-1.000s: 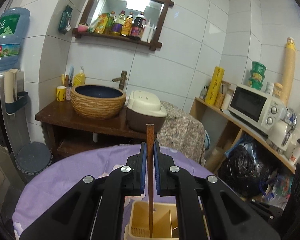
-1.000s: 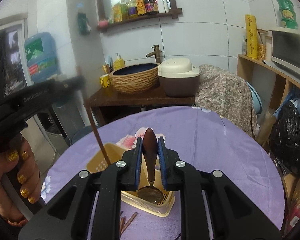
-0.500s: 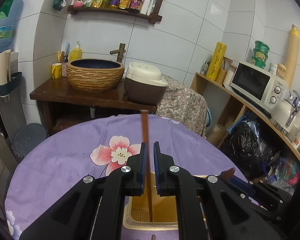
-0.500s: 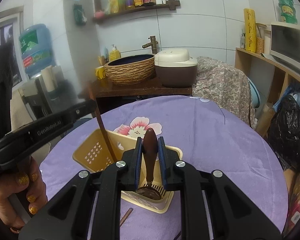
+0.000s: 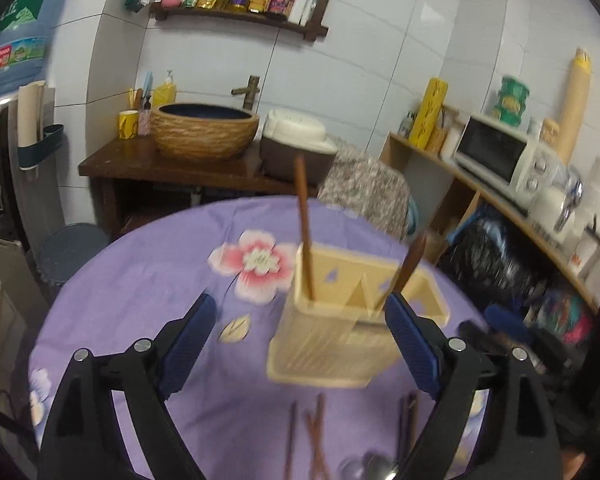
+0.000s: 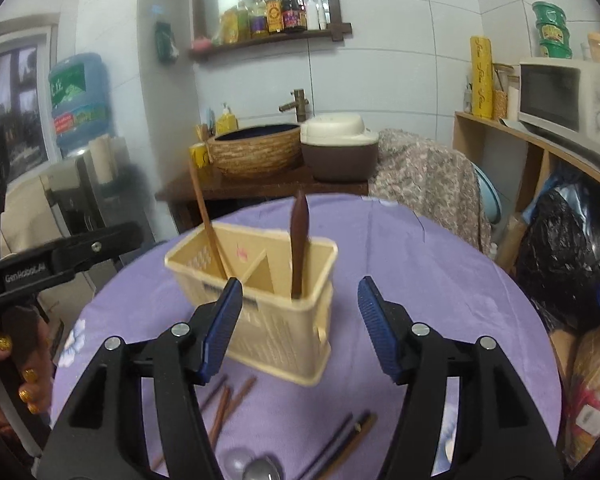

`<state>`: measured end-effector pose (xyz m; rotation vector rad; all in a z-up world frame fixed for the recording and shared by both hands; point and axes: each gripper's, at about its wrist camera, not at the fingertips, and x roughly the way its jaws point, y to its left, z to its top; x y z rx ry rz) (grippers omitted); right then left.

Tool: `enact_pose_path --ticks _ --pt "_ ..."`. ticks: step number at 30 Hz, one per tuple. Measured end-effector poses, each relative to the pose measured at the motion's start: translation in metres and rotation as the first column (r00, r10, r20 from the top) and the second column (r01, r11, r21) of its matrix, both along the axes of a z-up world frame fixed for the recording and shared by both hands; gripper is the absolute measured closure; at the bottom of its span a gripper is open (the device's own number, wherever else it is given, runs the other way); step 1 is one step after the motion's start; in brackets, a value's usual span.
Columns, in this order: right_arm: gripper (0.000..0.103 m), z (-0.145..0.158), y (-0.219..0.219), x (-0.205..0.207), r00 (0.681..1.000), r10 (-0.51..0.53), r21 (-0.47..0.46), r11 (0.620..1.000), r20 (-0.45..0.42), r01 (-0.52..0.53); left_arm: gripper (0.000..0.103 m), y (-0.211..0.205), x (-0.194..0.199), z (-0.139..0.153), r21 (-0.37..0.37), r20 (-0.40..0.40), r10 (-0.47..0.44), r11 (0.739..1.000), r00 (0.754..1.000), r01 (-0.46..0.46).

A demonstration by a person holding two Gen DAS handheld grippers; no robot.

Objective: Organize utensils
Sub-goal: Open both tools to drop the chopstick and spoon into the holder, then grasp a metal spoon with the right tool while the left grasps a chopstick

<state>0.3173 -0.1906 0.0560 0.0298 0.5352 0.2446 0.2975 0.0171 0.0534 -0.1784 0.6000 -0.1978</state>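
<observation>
Both our grippers are released: left gripper [image 5: 300, 332] and right gripper [image 6: 300, 324] have just been opening, jaws now spread wide with nothing between the pads. Nearest us, at the table's [image 6: 440, 280] near edge, loose utensils remain on the purple cloth: several chopsticks [image 6: 224, 404] lying in a rough bunch, a darker pair [image 6: 340, 444] to their right, and spoons [image 6: 256, 468] at the very bottom of frame, partly cut off. Just beyond them, mid-table, stands the caddy [image 6: 276, 332], a cream plastic bin with a divider. One chopstick [image 5: 304, 236] stands in its left compartment, leaning against the wall; the wooden spoon [image 6: 299, 248] stands handle-up in the right compartment. Our read: the drop-off step for these two is done, and we're at the start of the next pick. Next move calls for dropping the jaws toward the near edge, lining up with one utensil's long axis crosswise between the pads, and closing on a single piece, not the bunch. Chopsticks lie flat and overlap, so they'll be fiddly to pinch; spoons likely slip. Past the table: basin [image 6: 256, 152], cooker [image 6: 336, 152], shelf [image 6: 268, 40].
</observation>
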Motion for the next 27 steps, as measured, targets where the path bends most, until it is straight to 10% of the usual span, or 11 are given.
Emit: enact_pose_path --ticks 5,15,27 --pt "0.042 -0.030 -0.011 -0.038 0.996 -0.026 -0.018 1.000 -0.089 0.025 0.016 0.006 -0.041 -0.043 0.132 -0.067 0.014 0.991 0.998 -0.005" --pt "0.061 -0.109 -0.004 -0.113 0.959 0.017 -0.067 0.997 -0.284 -0.037 0.017 0.021 -0.099 -0.099 0.142 -0.151 0.059 0.989 0.987 -0.037" --pt "0.065 -0.125 0.034 -0.084 0.948 0.079 -0.112 0.987 -0.308 -0.119 0.017 0.016 -0.117 -0.105 0.125 -0.150 0.031 0.992 0.988 -0.013"
